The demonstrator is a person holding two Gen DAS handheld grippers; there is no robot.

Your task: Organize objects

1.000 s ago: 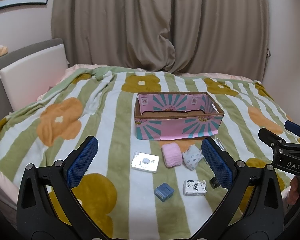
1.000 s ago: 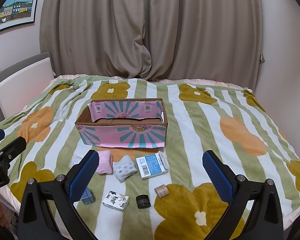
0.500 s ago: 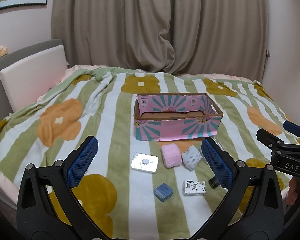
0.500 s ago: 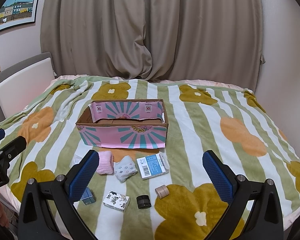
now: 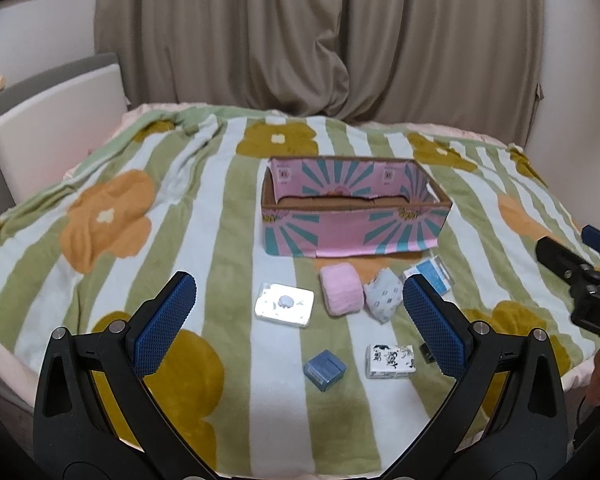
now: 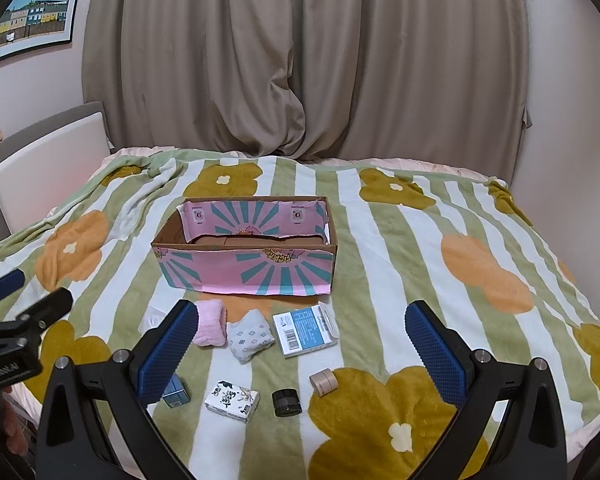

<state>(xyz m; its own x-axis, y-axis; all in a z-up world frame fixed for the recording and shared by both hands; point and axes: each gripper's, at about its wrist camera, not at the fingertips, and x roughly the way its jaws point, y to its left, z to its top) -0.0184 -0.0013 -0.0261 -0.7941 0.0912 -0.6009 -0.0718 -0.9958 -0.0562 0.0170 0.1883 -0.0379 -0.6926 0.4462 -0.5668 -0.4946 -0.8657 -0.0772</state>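
Observation:
An open pink-and-teal cardboard box (image 5: 352, 228) (image 6: 248, 268) stands mid-bed. In front of it lie a silver packet (image 5: 285, 305), a pink roll (image 5: 340, 294) (image 6: 211, 322), a patterned white pouch (image 5: 383, 300) (image 6: 249, 336), a blue-white carton (image 6: 304, 330), a small blue box (image 5: 325, 369) (image 6: 177, 394), a black-and-white patterned box (image 5: 391, 361) (image 6: 232, 400), a black jar (image 6: 286, 402) and a beige tape roll (image 6: 323, 381). My left gripper (image 5: 296, 320) and right gripper (image 6: 302, 352) both stand open above the bed's near edge, holding nothing.
A striped green-and-white blanket (image 6: 440, 280) with orange and mustard flowers covers the bed. A padded headboard (image 5: 56, 136) stands at the left, brown curtains (image 6: 300, 60) behind, a framed picture (image 6: 28, 16) on the left wall.
Both grippers have drifted slightly; the box and items sit a little higher in each view. Nothing was taken hold of or displaced.

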